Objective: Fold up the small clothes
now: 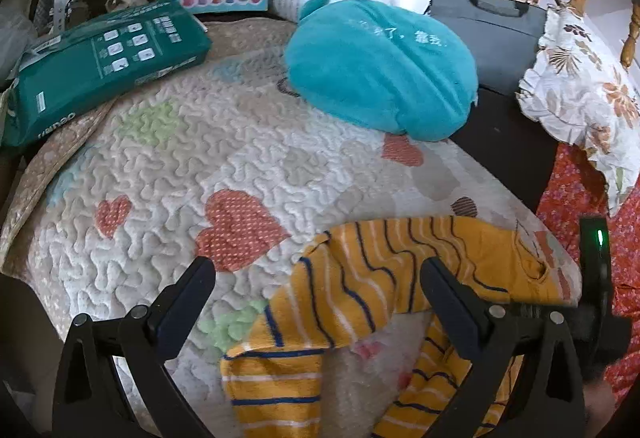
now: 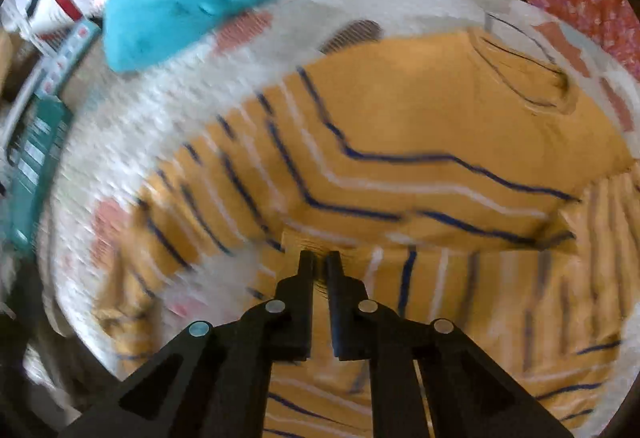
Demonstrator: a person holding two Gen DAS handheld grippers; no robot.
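Right gripper [image 2: 319, 258] with jaws pressed together, pinching a fold of the yellow striped garment [image 2: 400, 141] at its tips, left gripper [image 1: 316, 270] spread wide above the quilt [image 1: 200, 141], garment beneath its right finger, nothing held.

Mustard garment [image 1: 372, 278] with navy and white stripes; cream quilt [image 1: 192, 165] with coral hearts; teal cushion [image 1: 380, 65].

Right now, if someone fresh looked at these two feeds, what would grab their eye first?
The yellow striped garment, half folded on the heart-patterned quilt, fills the right wrist view, where the right gripper is pinched shut on a fold of it. Behind it on the quilt lies a bright teal plush cushion. The left gripper hangs open over the garment's edge.
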